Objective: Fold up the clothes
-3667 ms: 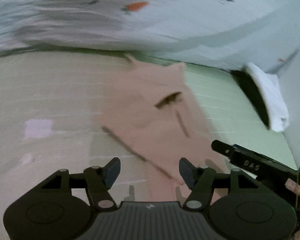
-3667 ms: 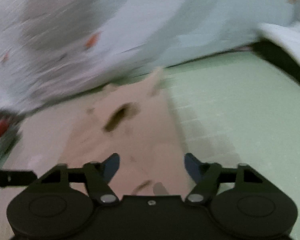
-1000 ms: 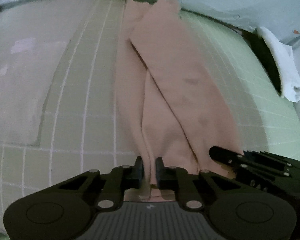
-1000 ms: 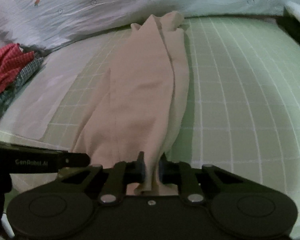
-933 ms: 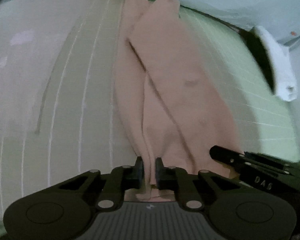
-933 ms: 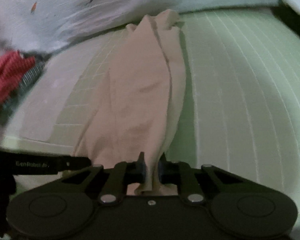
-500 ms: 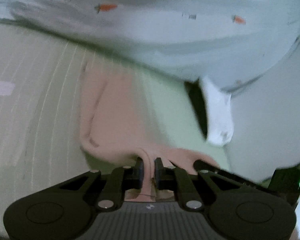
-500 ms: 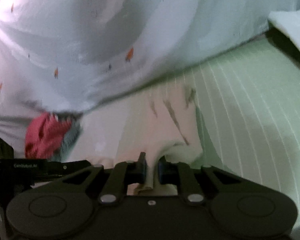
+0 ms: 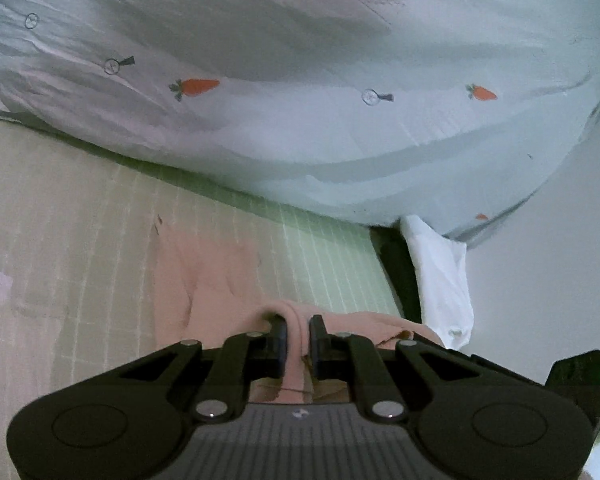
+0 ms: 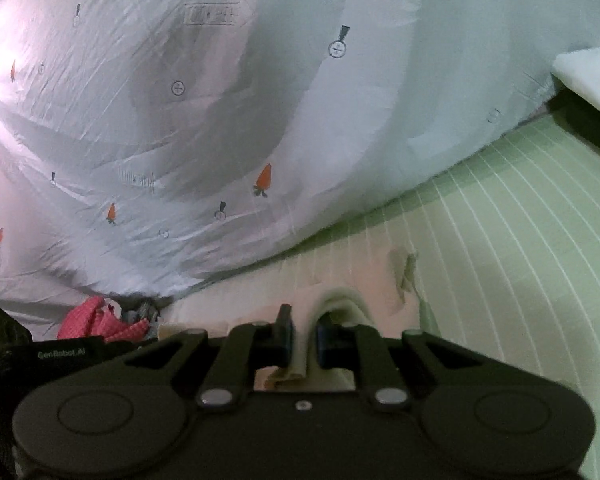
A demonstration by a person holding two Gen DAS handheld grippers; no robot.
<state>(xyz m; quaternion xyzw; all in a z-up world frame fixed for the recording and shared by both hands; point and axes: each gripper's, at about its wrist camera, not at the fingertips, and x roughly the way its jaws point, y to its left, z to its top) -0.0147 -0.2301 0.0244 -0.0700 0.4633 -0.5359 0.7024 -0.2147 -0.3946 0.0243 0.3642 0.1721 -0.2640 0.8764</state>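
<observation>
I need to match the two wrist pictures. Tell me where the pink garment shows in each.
Left wrist: the pink garment lies lower centre, its near edge pinched in the left gripper.
Right wrist: pale, low centre, pinched in the right gripper.
Shared landmark: the carrot-print quilt across the top.

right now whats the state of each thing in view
left gripper: shut on the pink garment
right gripper: shut on the same garment
pink garment: near end lifted, far end flat on the green sheet
red clothes: crumpled heap
</observation>
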